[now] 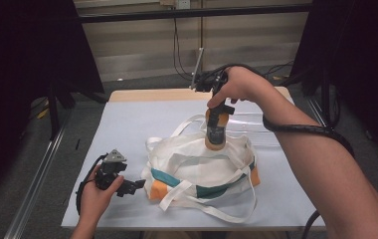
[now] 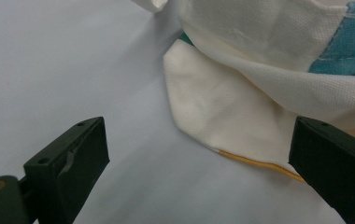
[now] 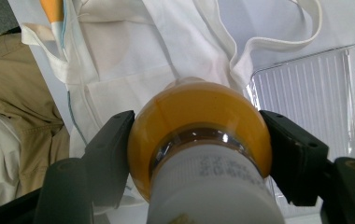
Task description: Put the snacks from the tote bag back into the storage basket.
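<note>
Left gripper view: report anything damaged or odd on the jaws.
The left gripper's own left-hand jaw has a jagged crack across its inner face near the tip. The jaws stand open beside the white tote bag, which lies crumpled on the table.

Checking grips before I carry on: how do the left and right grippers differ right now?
The right gripper is shut on the orange bottle; the left gripper is open and holds nothing. The right is raised above the white tote bag; the left sits low on the table beside the bag. Both have black fingers.
</note>
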Motion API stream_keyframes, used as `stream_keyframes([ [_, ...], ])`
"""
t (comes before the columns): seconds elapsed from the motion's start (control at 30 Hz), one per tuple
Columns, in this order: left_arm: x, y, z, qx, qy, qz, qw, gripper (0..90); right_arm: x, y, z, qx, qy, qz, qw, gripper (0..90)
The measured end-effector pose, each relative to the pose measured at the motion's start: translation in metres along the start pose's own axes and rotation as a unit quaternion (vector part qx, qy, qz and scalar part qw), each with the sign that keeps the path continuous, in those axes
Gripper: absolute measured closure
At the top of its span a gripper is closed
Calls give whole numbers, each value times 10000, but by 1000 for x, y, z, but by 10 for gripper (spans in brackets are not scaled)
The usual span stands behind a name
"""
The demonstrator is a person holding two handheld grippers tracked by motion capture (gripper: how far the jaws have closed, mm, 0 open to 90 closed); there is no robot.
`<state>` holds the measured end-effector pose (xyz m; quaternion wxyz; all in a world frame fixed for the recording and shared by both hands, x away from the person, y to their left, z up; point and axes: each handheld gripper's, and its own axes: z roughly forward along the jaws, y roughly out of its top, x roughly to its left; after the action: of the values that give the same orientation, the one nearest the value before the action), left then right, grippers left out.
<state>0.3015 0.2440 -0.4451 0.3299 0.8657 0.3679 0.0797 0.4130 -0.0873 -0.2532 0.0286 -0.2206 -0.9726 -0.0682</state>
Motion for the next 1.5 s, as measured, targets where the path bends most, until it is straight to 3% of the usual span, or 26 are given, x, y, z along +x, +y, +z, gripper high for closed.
stream_keyframes([
  [1.5, 0, 2, 1, 37, -15, 39, 10000, 46, -37, -2, -11, -65, -83, 344, 9994, 306],
])
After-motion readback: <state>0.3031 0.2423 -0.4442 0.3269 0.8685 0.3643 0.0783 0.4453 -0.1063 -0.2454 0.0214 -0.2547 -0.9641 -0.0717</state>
